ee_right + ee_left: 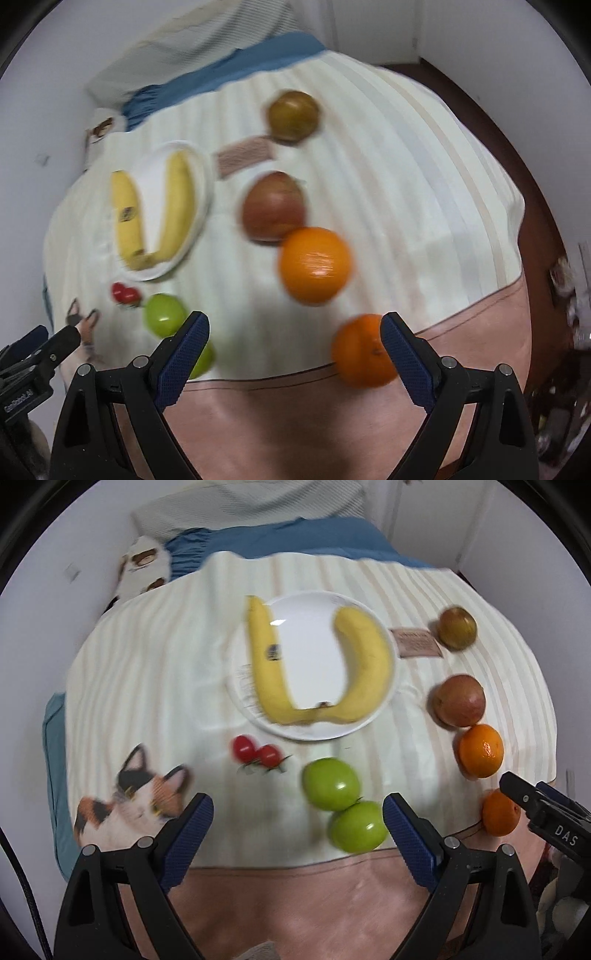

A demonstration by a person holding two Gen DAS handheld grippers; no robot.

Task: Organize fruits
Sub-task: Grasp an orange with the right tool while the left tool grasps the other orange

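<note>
Covering table: striped cloth [147, 672], cat print at near-left corner. White plate [314, 605] mid-table holds joined banana pair [317, 664]. Right side, well apart from plate: two reddish apples [459, 700], two oranges [481, 750]. Near edge: two green apples [331, 783] touching, cherry tomatoes [255, 751] beside them. Left gripper [297, 823] wide open, empty, hovering. Right gripper [293, 339] likewise spread, empty, near orange [364, 350] by its right finger. Risks: round fruit at cloth edge rolling off if nudged; off-centre pinch squirting orange sideways.
</note>
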